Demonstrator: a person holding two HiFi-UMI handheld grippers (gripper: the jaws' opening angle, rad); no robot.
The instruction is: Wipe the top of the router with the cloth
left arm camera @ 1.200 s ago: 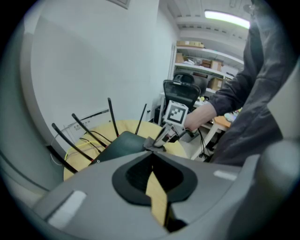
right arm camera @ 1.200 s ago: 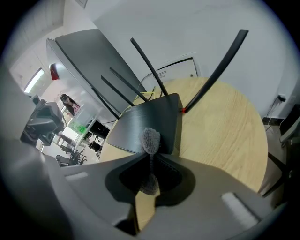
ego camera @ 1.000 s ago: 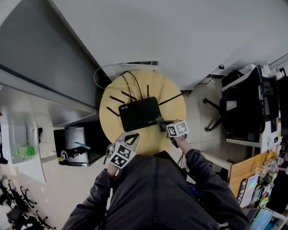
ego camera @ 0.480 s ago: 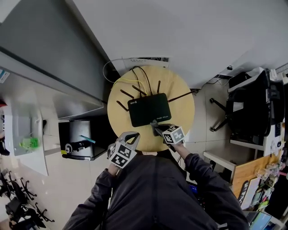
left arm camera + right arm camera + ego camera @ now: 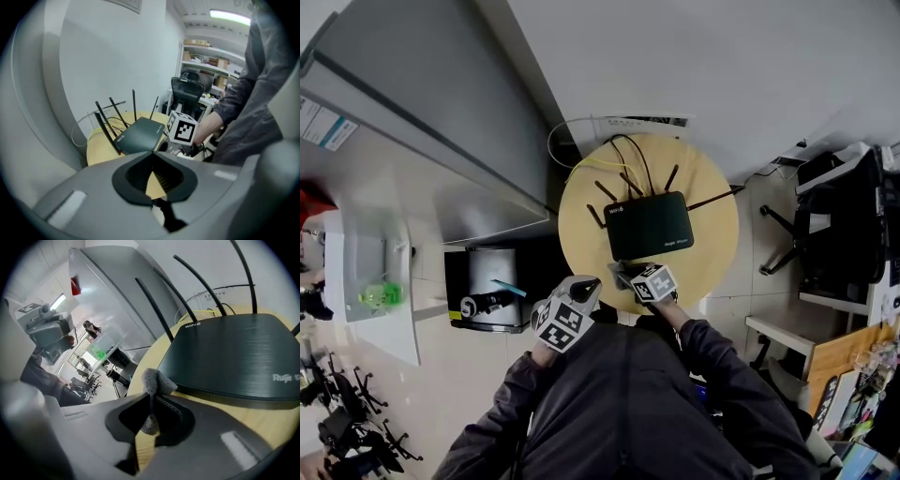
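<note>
A black router [image 5: 649,225] with several thin antennas lies flat on a round wooden table [image 5: 712,262]. In the right gripper view the router [image 5: 239,357] fills the right side, and a bunched grey cloth [image 5: 157,379] sticks up from between the jaws. My right gripper [image 5: 150,401] is shut on that cloth, just off the router's near left corner. From above, the right gripper [image 5: 621,273] sits at the table's front, touching or nearly touching the router's front edge. My left gripper [image 5: 584,287] hovers off the table's front left edge, shut with nothing in it [image 5: 152,154].
Yellow and black cables [image 5: 609,155] run from the router's back to a wall socket. A grey cabinet [image 5: 412,159] stands to the left, with a dark unit [image 5: 487,300] on the floor beside the table. A black office chair [image 5: 839,234] stands to the right.
My right gripper, holding the cloth, has slid from the router's near right corner leftward along its front edge to the near left corner. The head view has shifted.
</note>
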